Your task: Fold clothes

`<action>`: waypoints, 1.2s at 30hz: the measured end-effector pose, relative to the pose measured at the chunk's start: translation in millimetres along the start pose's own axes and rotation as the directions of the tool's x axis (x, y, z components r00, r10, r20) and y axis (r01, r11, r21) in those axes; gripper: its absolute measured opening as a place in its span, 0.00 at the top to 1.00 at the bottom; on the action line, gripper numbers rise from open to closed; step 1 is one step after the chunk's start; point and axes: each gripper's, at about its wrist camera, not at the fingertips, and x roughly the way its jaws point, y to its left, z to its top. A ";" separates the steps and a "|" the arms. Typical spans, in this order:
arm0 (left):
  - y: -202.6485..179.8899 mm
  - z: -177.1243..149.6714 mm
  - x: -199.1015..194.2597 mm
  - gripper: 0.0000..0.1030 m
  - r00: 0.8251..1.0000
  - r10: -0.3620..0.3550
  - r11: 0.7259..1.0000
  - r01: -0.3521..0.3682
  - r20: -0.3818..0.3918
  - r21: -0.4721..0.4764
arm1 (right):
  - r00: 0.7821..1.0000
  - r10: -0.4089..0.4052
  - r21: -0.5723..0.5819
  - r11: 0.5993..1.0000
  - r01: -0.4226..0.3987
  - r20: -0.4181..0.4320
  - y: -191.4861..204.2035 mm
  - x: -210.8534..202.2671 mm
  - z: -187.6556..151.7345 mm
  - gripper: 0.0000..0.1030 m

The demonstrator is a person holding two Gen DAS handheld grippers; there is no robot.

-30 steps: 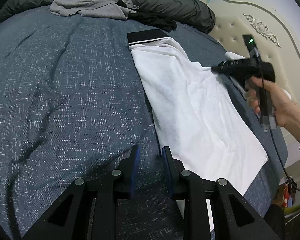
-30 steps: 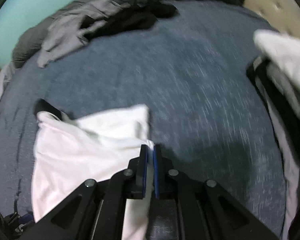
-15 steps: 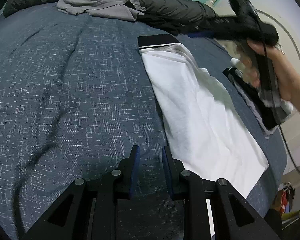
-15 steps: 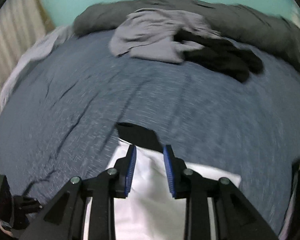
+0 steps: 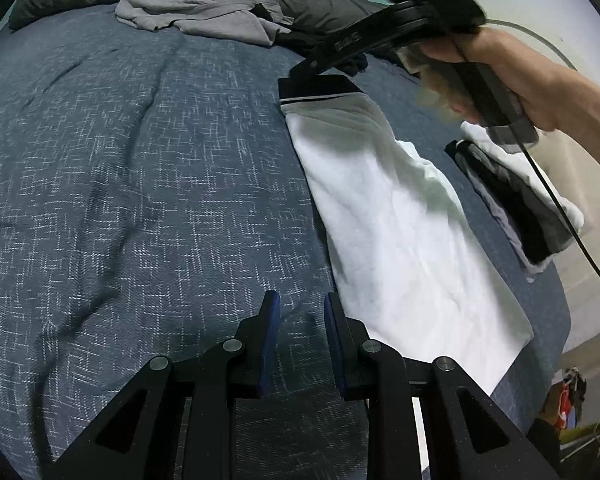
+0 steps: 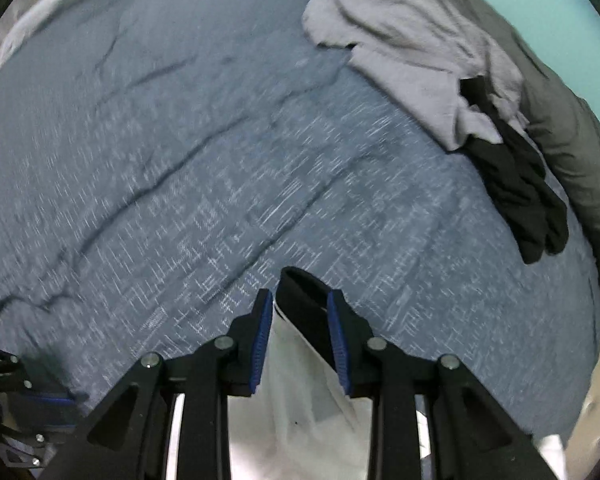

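a smooth white shirt (image 5: 400, 216), folded long with a black collar (image 6: 304, 300), is laid on the woven blue blanket (image 5: 140, 160). both tongs, left (image 5: 298, 320) and right (image 6: 298, 320), are held apart, empty. a folded pile (image 5: 516, 200) is seen only from the left.

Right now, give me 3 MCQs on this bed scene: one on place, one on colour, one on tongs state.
1. Where does the folded white shirt lie relative to the left tongs?
A. to their left
B. ahead and to their right
C. clamped between them

2. What colour is the band at the shirt's far end?
A. black
B. red
C. yellow

3. How do the right tongs stand?
A. shut on the shirt
B. open above the band end
C. out of view

Key: 1 B, the shirt runs along the bed right of the blue pads; 2 A, a black band with a thin white stripe; 3 B, a clear gap between the pads, with the band showing through it.
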 end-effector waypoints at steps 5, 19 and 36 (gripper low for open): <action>-2.2 -1.3 1.6 0.76 1.000 -0.002 1.000 0.002 -0.004 0.003 | 0.997 -0.027 -0.077 0.997 0.022 -0.067 11.0 19.1 4.7 0.77; -1.8 -2.7 4.5 0.76 1.000 -0.008 1.000 0.008 -0.009 -0.003 | 0.998 0.018 0.041 0.999 -0.021 0.053 -17.6 -0.7 13.5 1.00; -3.1 -0.7 6.5 0.76 1.000 -0.009 1.000 0.009 -0.013 -0.002 | 0.998 0.004 -0.097 0.995 -0.010 -0.057 14.7 33.3 3.4 0.96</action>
